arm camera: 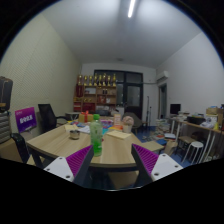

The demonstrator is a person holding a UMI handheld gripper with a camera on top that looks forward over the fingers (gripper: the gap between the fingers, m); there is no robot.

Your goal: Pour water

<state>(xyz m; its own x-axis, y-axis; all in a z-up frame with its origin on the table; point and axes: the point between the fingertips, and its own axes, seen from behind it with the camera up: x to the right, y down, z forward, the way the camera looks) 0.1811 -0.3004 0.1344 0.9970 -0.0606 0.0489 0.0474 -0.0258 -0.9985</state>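
A green transparent bottle (97, 138) stands upright on a light wooden table (115, 150), near its front edge. My gripper (112, 163) is held short of the table, its purple pads (77, 160) spread wide apart. The bottle is just ahead of the fingers, close to the left one, untouched. Nothing lies between the fingers. Farther back on the table sit several small items, among them a cup-like object (74, 132) to the left; I cannot make out which are cups.
Black chairs (47, 118) stand round the table, one at the left (20, 145). A shelf unit (97, 95) fills the back wall. White stools (193, 149) and a desk with a monitor (176, 109) stand to the right.
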